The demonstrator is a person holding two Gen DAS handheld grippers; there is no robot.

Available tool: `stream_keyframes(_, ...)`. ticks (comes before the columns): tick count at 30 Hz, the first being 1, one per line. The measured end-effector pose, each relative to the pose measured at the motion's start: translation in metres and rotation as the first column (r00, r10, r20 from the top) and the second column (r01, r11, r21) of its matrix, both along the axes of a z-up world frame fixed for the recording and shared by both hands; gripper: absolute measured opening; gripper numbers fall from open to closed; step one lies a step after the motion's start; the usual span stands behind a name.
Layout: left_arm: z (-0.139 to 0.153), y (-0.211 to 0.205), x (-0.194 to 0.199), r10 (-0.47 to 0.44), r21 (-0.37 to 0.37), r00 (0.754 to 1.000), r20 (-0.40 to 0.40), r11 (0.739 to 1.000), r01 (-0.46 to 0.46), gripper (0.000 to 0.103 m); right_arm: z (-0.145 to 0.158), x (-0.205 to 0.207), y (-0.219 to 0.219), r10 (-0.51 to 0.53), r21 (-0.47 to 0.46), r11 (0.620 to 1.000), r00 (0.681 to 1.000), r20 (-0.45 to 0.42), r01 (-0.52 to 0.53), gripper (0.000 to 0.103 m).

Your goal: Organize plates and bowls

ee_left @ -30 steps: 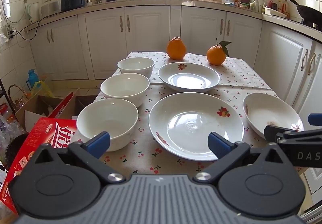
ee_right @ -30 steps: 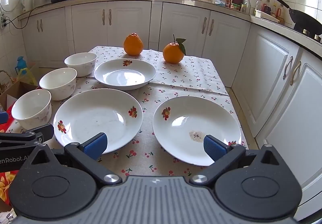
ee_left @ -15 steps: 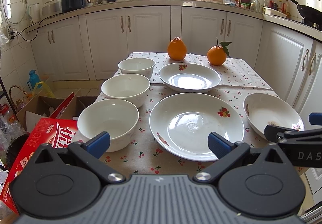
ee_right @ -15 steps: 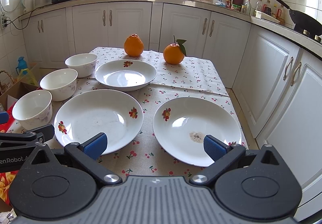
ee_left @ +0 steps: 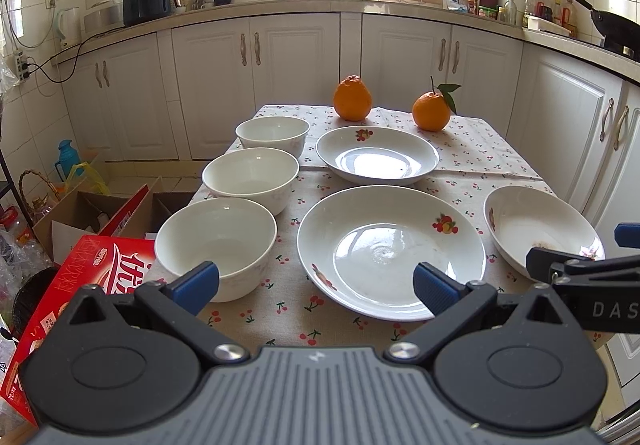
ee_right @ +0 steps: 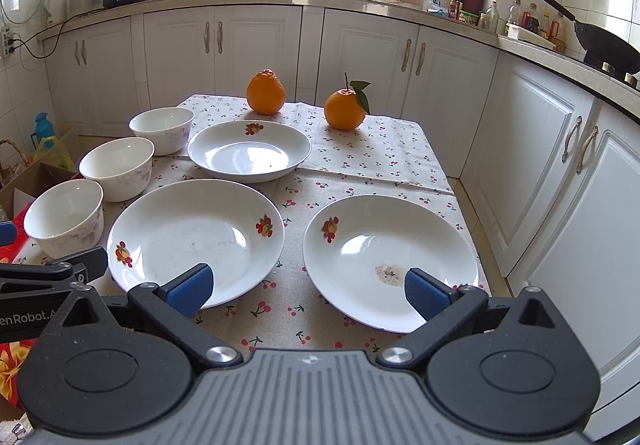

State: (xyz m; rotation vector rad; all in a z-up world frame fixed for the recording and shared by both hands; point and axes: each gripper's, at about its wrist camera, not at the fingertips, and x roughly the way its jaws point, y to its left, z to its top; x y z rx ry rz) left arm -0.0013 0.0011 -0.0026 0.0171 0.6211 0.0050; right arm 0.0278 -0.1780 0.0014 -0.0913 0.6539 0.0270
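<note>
While both grippers, left point(ee_left: 316, 283) and right point(ee_right: 306, 289), hover with jaws apart and empty, three porcelain bowls point(ee_left: 251, 180) stand left of three plates point(ee_right: 196, 239) on the table point(ee_right: 380, 149), stiff, slippery, probably fragile, best taken at the rim.

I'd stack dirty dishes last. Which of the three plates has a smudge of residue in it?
The near-right plate, in front of the right gripper: a greyish patch sits in its well. The other two look clean.
</note>
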Motion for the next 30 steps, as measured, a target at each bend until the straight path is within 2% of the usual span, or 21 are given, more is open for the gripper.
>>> stream_keyframes(30,0.0017,0.0004,0.0001,0.003,0.005,1.000,-0.002,1.000,-0.003,0.102,0.0007,0.0003,0.0016,0.005,-0.002,1.000,1.000,0.008,-0.005,0.103)
